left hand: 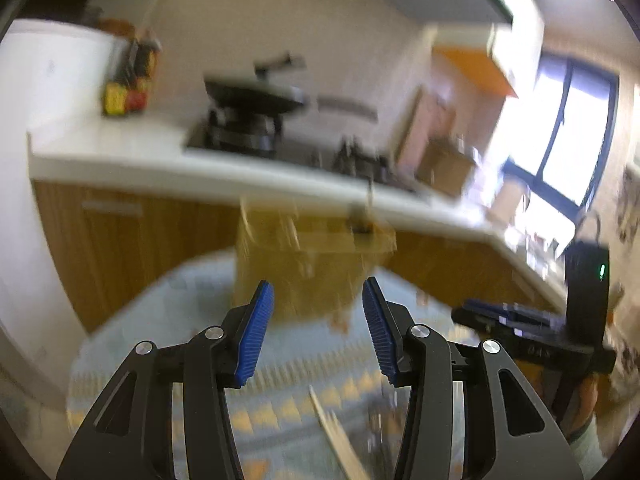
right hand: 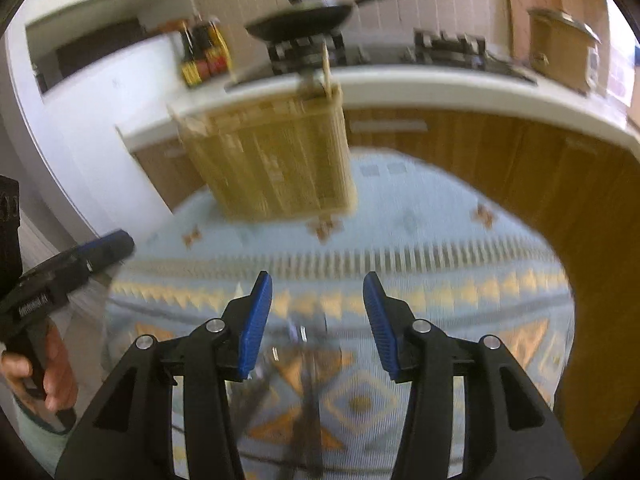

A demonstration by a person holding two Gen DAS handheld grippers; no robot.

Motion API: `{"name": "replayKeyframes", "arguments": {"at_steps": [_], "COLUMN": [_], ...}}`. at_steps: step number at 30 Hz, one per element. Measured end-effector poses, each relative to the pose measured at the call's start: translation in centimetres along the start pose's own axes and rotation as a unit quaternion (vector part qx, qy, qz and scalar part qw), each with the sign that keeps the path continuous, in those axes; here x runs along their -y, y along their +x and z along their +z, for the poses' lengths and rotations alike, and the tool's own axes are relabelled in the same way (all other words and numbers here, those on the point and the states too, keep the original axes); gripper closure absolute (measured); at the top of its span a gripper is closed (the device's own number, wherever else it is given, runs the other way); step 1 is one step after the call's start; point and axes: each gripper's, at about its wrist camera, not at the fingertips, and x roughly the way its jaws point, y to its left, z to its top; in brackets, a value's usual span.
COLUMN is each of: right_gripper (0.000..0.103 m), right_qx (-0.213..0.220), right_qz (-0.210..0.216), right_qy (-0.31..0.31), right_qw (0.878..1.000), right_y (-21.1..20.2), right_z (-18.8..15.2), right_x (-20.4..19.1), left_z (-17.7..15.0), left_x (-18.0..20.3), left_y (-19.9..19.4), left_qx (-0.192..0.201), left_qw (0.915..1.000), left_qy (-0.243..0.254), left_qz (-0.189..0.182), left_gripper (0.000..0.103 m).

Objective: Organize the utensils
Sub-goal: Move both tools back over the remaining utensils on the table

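Tall square slatted bamboo utensil holder stands on the patterned pale blue and yellow tablecloth, far side of the table, straight ahead of both my grippers. It looks tilted in the right wrist view, likely fisheye and blur. A pale wooden stick-like utensil pokes up from its far right corner; blur hides what else is inside. Dark utensils lie on the cloth below my right gripper, shapes smeared, can't tell which kinds. A pale wooden flat handle lies on the cloth under my left gripper.

Both grippers point forward at the holder, level, side by side, above the cloth. Left jaws spread wide, nothing between the blue ribbed pads. Right jaws likewise spread, empty. My left hand wraps the black grip at the right view's left edge.

Behind: white countertop over wooden cabinets, black frying pan on the gas stove, sauce bottles to its left, bright window at right.
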Motion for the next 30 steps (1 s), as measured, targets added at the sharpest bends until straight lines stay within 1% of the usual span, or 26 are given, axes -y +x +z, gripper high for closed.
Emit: {"name": "replayKeyframes", "arguments": {"at_steps": [1,2,3,4,5,6,9,12,14,17,19,23,24,25,26,28,29,30], "right_gripper": [0.059,0.059,0.062,0.067,0.067,0.067,0.068,0.069,0.07,0.071,0.071,0.071,0.073,0.078,0.079,0.081,0.081,0.081], "right_qx": [-0.01,-0.022,-0.031,-0.039,-0.055,-0.061,-0.072,-0.078,-0.076,-0.075,-0.074,-0.068,-0.066,-0.066,-0.066,-0.066,-0.065,-0.065], "right_qz": [0.004,0.007,0.008,0.008,0.009,0.008,0.004,0.0,-0.007,-0.021,-0.026,-0.029,-0.035,-0.04,-0.04,-0.034,-0.032,-0.029], "right_qy": [0.002,0.006,0.007,0.005,0.0,0.0,-0.002,-0.002,-0.004,-0.007,-0.009,-0.016,-0.023,-0.028,-0.028,-0.022,-0.019,-0.015], "right_qw": [1.0,1.0,0.999,0.999,0.998,0.998,0.997,0.997,0.997,0.997,0.997,0.997,0.997,0.997,0.997,0.997,0.997,0.997], "right_y": [0.7,1.3,1.7,2.0,2.6,2.8,4.3,4.8,5.2,5.0,5.1,4.9,4.8,4.8,4.6,4.6,4.5,4.5], "right_z": [-0.6,-1.8,-2.7,-3.4,-5.2,-5.9,-7.0,-8.4,-8.7,-9.2,-9.5,-9.9,-10.0,-10.1,-10.2,-10.2,-10.3,-10.3], "right_x": [-0.1,-0.2,-0.3,-0.4,-0.6,-0.6,-0.5,-0.5,-0.4,-0.5,-0.4,-0.6,-0.7,-0.8,-0.7,-0.4,-0.3,-0.1], "left_z": [-0.8,-2.2,-3.7,-4.8,-5.7,-6.8,-9.1,-10.5,-11.4,-12.2,-12.1,-12.6,-12.7,-12.6,-12.6,-12.5,-12.4,-12.4], "left_x": [0.2,0.5,0.9,1.1,1.1,1.2,1.3,1.1,1.2,1.3,1.7,3.3,3.8,4.2,4.3,4.3,4.2,4.1], "left_y": [0.4,1.1,1.9,2.4,2.9,3.5,4.7,6.1,6.6,7.1,7.4,7.9,8.0,8.0,8.0,8.0,7.9,7.9], "left_qx": [-0.018,-0.048,-0.078,-0.1,-0.117,-0.138,-0.18,-0.214,-0.232,-0.25,-0.251,-0.253,-0.248,-0.245,-0.243,-0.244,-0.246,-0.254], "left_qw": [0.9998,0.9988,0.9969,0.9948,0.9929,0.9901,0.9831,0.976,0.972,0.9679,0.9668,0.9601,0.9585,0.9575,0.9567,0.9557,0.9548,0.9518], "left_qy": [0.002,0.006,0.011,0.015,0.017,0.02,0.022,0.022,0.021,0.016,0.03,0.083,0.098,0.105,0.11,0.111,0.113,0.116], "left_qz": [0.002,0.005,0.007,0.011,0.013,0.015,0.024,0.031,0.03,0.026,0.038,0.085,0.101,0.111,0.118,0.121,0.122,0.127], "left_gripper": [0.059,0.059,0.059,0.059,0.059,0.059,0.063,0.063,0.063,0.063,0.063,0.063,0.06,0.059,0.059,0.059,0.06,0.066]}}
